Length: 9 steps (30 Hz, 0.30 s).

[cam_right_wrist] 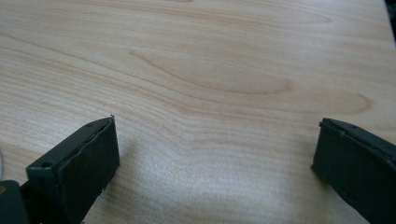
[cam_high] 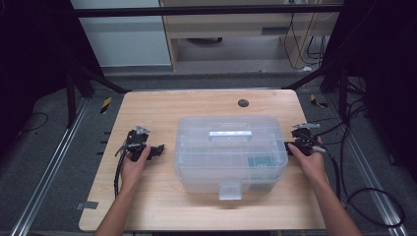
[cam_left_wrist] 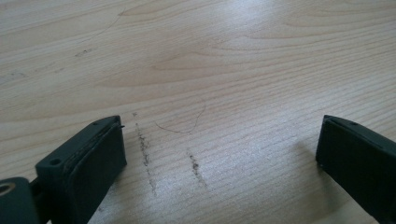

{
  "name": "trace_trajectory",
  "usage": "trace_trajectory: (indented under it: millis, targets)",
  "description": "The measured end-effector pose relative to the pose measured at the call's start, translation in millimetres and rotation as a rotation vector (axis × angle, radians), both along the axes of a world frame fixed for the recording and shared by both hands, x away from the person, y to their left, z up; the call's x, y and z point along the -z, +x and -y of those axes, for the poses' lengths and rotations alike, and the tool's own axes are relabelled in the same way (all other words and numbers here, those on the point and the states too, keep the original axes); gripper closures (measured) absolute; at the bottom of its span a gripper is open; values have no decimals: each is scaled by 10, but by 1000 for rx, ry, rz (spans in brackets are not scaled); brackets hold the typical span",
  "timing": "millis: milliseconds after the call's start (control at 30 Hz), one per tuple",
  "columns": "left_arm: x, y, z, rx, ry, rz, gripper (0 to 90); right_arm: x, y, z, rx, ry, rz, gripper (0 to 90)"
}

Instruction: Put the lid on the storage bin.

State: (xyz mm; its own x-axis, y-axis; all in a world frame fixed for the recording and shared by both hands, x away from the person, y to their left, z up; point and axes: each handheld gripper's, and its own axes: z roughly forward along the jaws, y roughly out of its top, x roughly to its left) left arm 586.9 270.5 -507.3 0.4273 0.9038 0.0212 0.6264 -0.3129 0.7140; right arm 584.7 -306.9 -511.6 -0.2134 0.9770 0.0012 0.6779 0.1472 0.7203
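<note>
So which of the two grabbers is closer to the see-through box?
The right gripper: its tip sits right at the clear plastic box's side edge. The left gripper rests further off, with bare wooden table between it and the box.

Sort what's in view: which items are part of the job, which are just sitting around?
In the job:
- clear plastic box, lid down, front latch toward the person
- left gripper, jaws open, beside the box's left side
- right gripper, jaws open, at the box's right side

Lying about:
- black round cap at the table's far edge
- table itself
- cables on the floor at right
</note>
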Motion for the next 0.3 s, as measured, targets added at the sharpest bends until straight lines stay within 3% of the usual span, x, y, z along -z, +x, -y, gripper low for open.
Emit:
trace_trajectory:
  millis: [300]
  targets:
    - [2,-28,23,-44,-6,-3,0,4,-69,-83,90,-3,5,3]
